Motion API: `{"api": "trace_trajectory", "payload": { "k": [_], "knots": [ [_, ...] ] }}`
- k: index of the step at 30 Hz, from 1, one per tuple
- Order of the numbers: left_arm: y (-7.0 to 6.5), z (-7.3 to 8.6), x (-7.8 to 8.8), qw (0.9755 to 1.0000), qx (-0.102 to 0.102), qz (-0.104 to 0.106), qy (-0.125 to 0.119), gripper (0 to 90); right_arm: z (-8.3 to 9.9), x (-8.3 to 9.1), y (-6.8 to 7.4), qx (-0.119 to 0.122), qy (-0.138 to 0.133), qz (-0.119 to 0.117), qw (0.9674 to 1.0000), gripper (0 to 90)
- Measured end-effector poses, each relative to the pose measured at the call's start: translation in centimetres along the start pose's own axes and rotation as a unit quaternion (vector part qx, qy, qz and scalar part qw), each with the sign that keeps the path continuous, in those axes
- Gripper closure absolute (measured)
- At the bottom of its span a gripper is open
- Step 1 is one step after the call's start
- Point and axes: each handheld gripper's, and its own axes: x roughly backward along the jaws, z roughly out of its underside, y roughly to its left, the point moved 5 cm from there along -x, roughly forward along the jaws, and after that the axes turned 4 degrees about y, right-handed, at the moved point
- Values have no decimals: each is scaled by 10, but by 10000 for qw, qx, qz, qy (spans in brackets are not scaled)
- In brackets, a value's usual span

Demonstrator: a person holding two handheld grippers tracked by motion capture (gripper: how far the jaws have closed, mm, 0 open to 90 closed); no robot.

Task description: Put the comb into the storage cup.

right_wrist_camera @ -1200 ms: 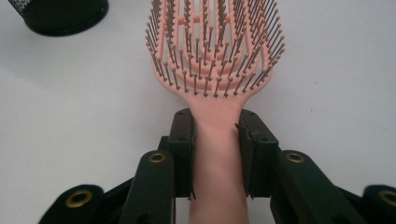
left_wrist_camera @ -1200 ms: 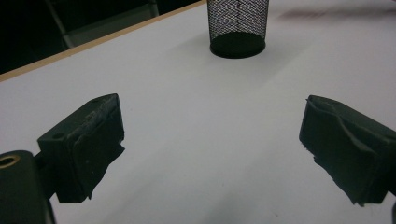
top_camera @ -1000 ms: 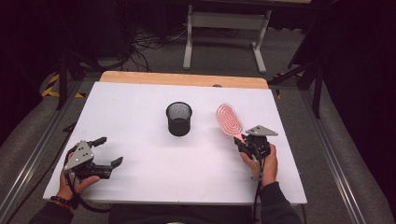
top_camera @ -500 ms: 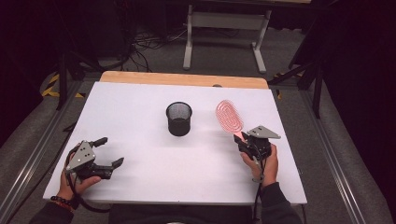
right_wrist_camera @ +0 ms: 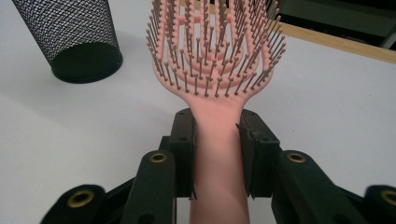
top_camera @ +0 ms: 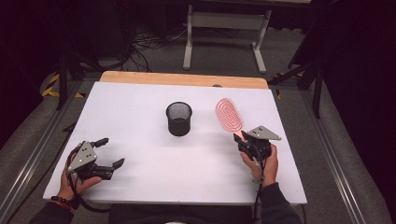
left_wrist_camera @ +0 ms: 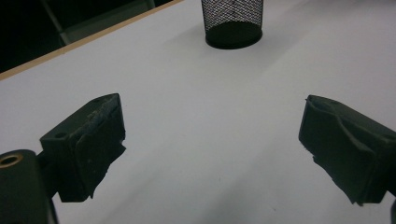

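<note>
A pink hairbrush (top_camera: 228,114) (right_wrist_camera: 215,60) with an oval bristled head sticks up and away from my right gripper (top_camera: 242,140) (right_wrist_camera: 215,154), whose jaws are shut on its handle near the table's right side. A black mesh cup (top_camera: 179,118) (right_wrist_camera: 70,39) (left_wrist_camera: 232,21) stands upright in the middle of the white table (top_camera: 140,107), left of the brush. My left gripper (top_camera: 109,151) (left_wrist_camera: 212,149) rests low at the front left with its jaws wide open and nothing between them, pointing toward the cup.
A wooden strip (top_camera: 182,79) runs along the table's far edge. Beyond it stand a grey metal frame (top_camera: 224,28) and cables on the floor. Metal rails (top_camera: 336,154) flank the table.
</note>
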Motion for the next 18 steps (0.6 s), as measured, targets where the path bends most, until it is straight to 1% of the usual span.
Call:
{"api": "trace_trajectory", "payload": {
  "k": [9, 18],
  "knots": [
    [-1, 0, -1, 10000, -10, 19, 24, 79, -4, 4, 1, 1, -184, 41, 9998, 695],
    [-1, 1, -2, 10000, -10, 74, 15, 77, -6, 6, 3, 0, -361, -48, 9993, 695]
  ]
}}
